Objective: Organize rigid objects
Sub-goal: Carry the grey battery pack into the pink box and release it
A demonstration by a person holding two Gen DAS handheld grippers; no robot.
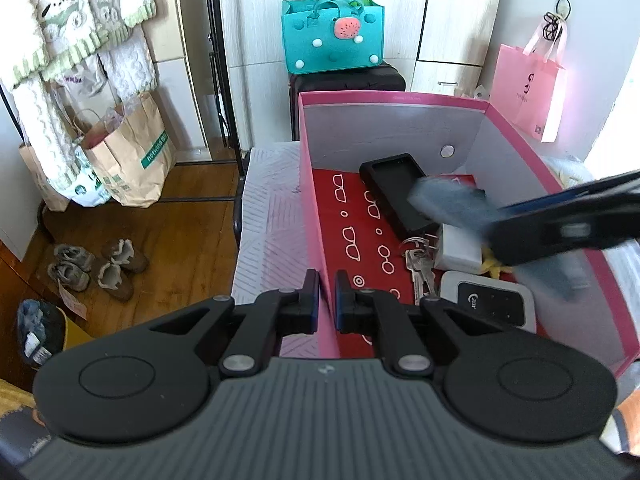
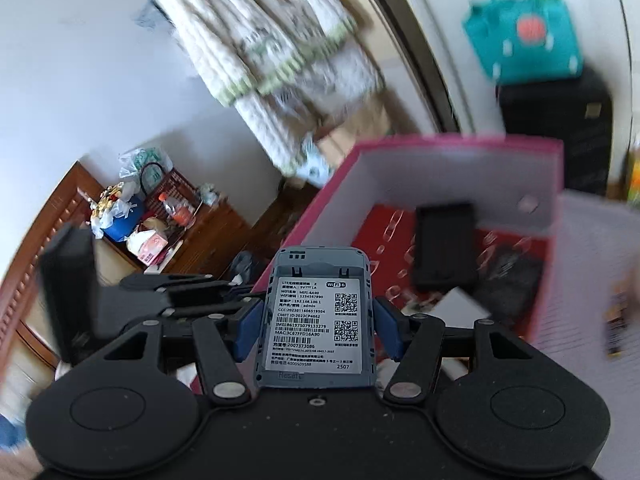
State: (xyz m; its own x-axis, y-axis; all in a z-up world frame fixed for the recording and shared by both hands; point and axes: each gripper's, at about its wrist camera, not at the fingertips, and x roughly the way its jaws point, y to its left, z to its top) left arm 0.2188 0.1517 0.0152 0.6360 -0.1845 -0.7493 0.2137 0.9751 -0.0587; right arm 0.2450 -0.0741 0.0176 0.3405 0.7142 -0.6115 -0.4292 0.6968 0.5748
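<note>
Pink box (image 1: 400, 98) – rigid cardboard, grey inner walls, red patterned floor – ahead of both grippers. Inside: black rectangular case (image 1: 394, 194), white pocket router (image 1: 490, 302), keys (image 1: 418, 260). Left gripper (image 1: 327, 294) pinched on box's near-left wall. Right gripper (image 2: 316, 320) clamped on grey router shell (image 2: 318, 316) – flat, rounded corners, printed label with barcodes – above box's near edge.

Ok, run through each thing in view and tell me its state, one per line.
Left gripper: shut on the pink box's near wall.
Right gripper: shut on the grey router, label up.
Pink box: open, partly filled.
Black case: lying flat inside.
Keys: loose inside.
</note>
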